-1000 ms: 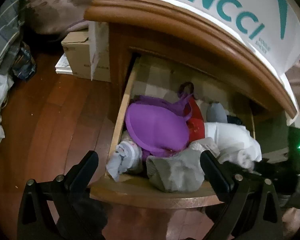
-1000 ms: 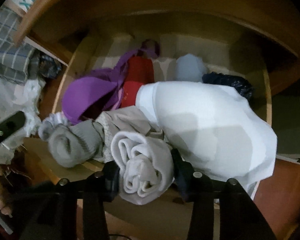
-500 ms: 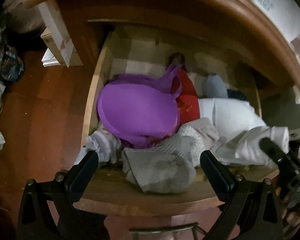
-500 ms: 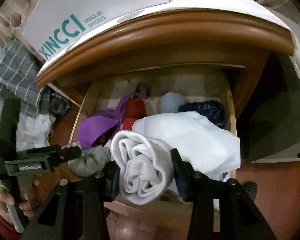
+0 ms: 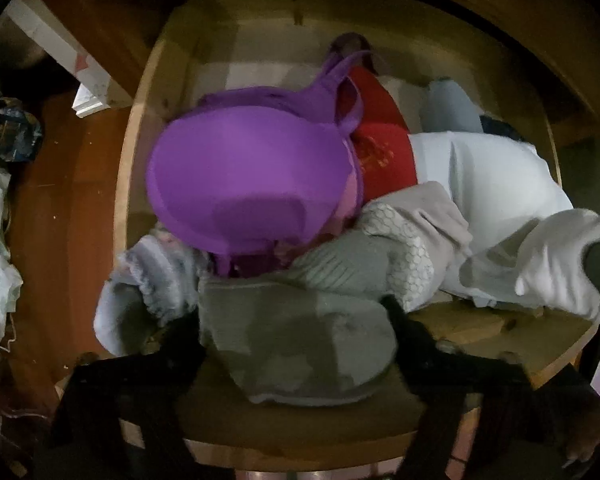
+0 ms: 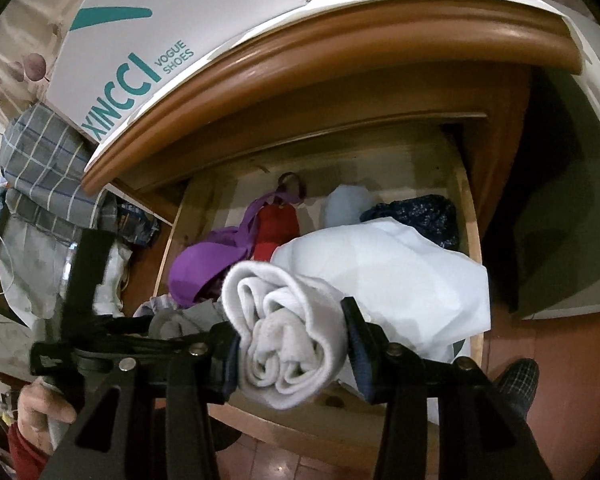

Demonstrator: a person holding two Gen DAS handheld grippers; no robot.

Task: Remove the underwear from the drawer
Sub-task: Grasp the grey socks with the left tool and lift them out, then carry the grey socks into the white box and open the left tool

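Home bedroom, clothes drawer point(image 6: 470, 216), shoebox point(image 6: 188, 12)

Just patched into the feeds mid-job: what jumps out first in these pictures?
The bright purple padded bra dominates the open wooden drawer, heaped toward its left side. At the drawer's front edge, the left gripper, whose jaws have just been closing, straddles a grey folded garment. The right gripper clamps a rolled white sock bundle.

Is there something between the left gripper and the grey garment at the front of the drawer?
Nothing visible. The left gripper has just been closing, and the grey garment already lies between its fingers. The purple bra sits behind it, not in the way.
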